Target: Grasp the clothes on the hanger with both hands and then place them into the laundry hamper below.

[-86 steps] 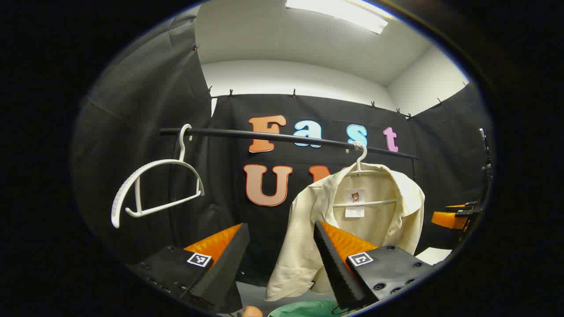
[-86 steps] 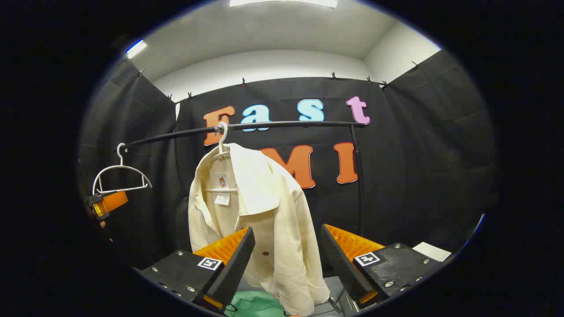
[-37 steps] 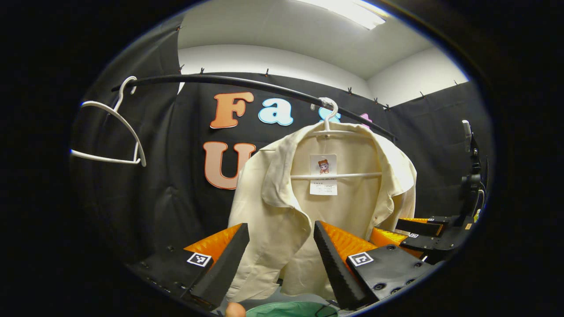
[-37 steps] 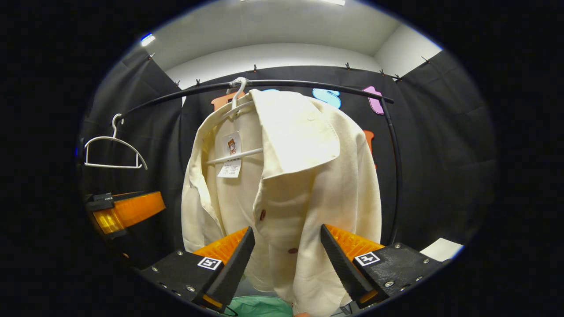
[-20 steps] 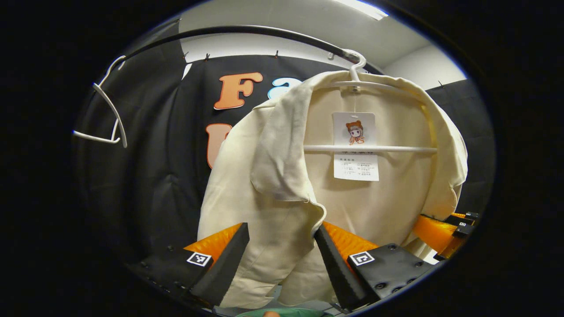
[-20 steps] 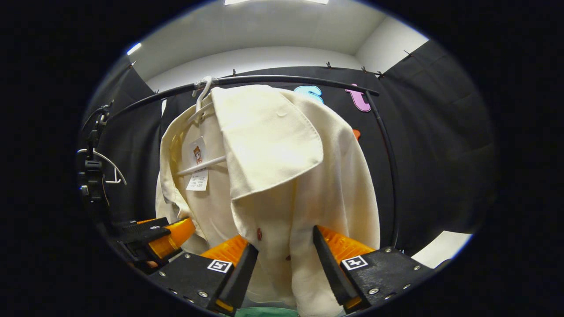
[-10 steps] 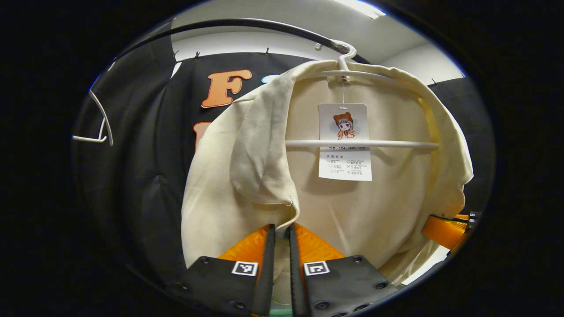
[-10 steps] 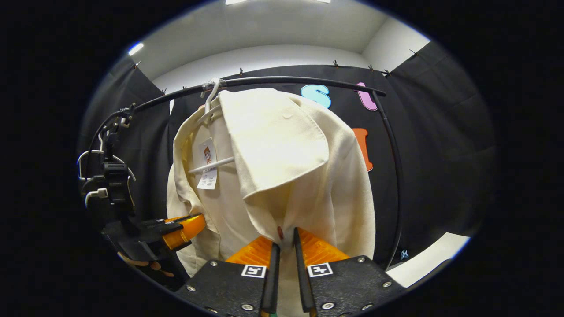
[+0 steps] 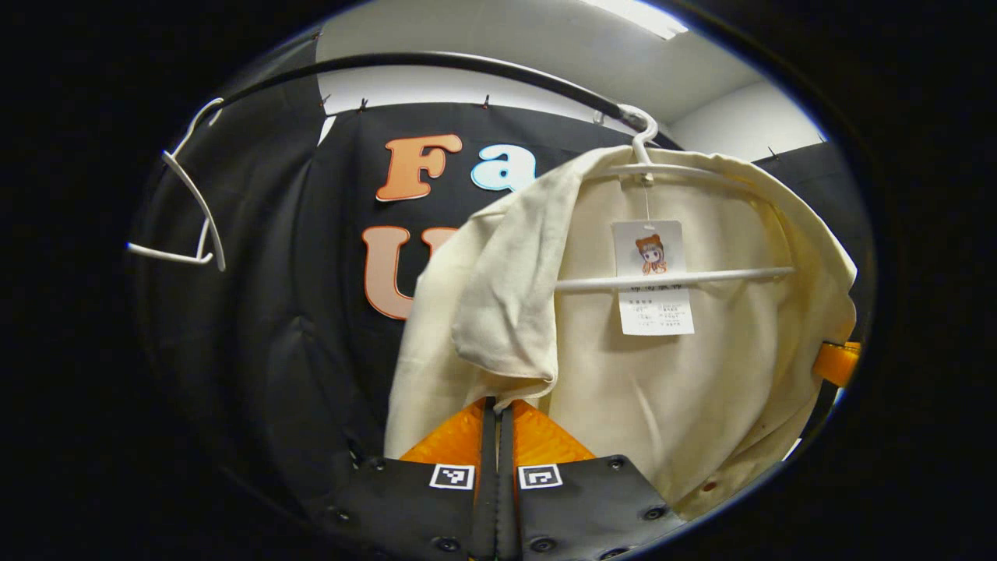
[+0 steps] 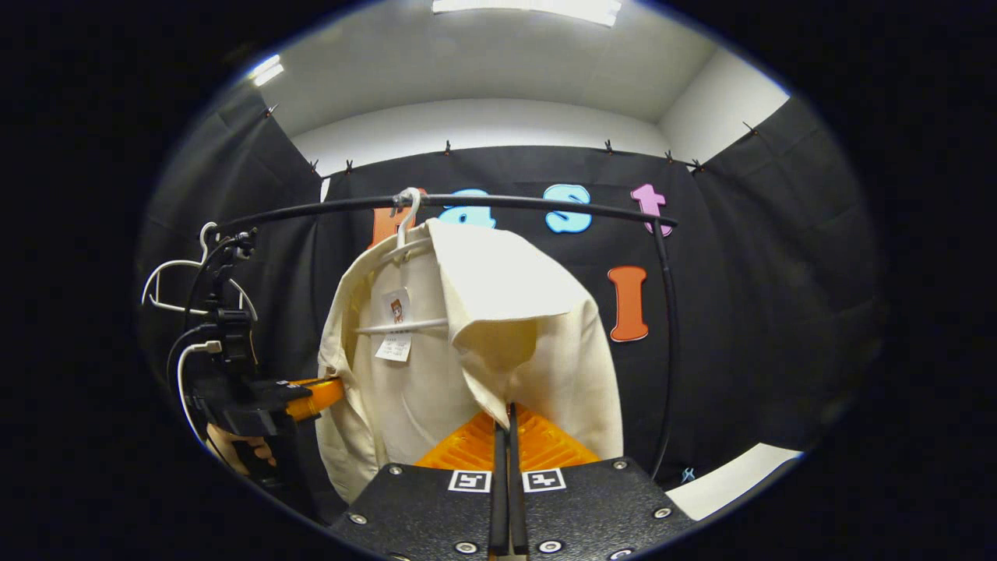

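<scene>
Both my grippers, left gripper [image 9: 497,413] and right gripper [image 10: 508,421], pinch shirt [image 9: 685,374] front edges below hanger [image 9: 670,279]; risk: collar snags hanger, grip slips.

The jacket [image 9: 685,374] hides most of the right claw [image 9: 837,362] beyond it, and its hem drops behind the left claw [image 9: 495,436]. The tag's [image 10: 392,327] print is too small to read.

Readable text: none legible

The paper tag [image 9: 653,277] hanging inside the cream shirt [image 9: 701,374], at its hanger's crossbar, carries a cartoon figure and print too small to read.
</scene>
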Action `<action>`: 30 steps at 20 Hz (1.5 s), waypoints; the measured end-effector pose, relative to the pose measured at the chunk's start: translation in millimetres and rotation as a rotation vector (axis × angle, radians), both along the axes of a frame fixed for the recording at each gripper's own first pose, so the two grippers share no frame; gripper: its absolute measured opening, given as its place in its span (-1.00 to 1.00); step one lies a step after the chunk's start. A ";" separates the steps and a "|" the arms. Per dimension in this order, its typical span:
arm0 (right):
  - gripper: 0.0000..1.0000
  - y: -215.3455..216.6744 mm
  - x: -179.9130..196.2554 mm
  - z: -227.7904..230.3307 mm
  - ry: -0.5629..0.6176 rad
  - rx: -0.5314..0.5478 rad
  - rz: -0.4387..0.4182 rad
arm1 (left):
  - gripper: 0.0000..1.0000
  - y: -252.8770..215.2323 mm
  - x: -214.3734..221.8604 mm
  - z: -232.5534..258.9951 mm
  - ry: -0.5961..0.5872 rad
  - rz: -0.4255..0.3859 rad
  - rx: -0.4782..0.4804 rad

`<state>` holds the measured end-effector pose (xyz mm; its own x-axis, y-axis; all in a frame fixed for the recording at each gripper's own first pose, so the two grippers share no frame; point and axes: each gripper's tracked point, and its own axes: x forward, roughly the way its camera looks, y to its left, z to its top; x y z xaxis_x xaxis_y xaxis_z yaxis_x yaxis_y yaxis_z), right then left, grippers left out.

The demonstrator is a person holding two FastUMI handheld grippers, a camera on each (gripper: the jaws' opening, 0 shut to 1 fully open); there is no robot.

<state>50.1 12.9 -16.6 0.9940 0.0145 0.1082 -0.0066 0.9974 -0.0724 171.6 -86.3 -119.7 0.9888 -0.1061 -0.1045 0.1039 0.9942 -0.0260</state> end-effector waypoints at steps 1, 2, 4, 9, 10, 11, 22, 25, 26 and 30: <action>-1.00 -4.3 -8.2 10.2 -0.015 -0.001 -0.005 | -0.87 6.8 -4.9 9.9 -0.014 0.010 0.003; -1.00 -9.7 -16.7 20.7 -0.028 0.002 -0.014 | -0.87 14.5 -10.5 20.3 -0.030 0.020 0.003; -1.00 -23.2 -29.3 41.6 -0.056 -0.003 -0.041 | -0.87 29.6 -19.6 44.1 -0.065 0.046 -0.002; -1.00 -58.7 -35.8 86.2 -0.100 -0.030 -0.118 | -0.82 76.7 -38.7 96.5 -0.139 0.125 -0.017; -1.00 -65.5 -32.9 91.9 -0.101 -0.026 -0.126 | -0.82 83.5 -39.2 103.6 -0.149 0.137 -0.011; -1.00 -71.5 -28.8 96.8 -0.095 -0.011 -0.126 | -0.87 87.2 -40.5 110.4 -0.158 0.149 -0.006; -1.00 -124.7 30.3 138.6 -0.101 0.025 -0.147 | -0.87 122.2 -32.4 160.9 -0.287 0.278 0.174; -1.00 -130.4 56.0 120.1 -0.057 0.066 -0.122 | -0.87 139.6 -24.7 159.6 -0.282 0.311 0.204; -1.00 -131.4 63.3 112.1 -0.042 0.082 -0.108 | -0.87 143.0 -20.3 155.1 -0.269 0.314 0.202; -1.00 -134.8 88.7 75.2 0.004 0.141 -0.051 | -0.87 151.7 -6.7 134.6 -0.237 0.321 0.198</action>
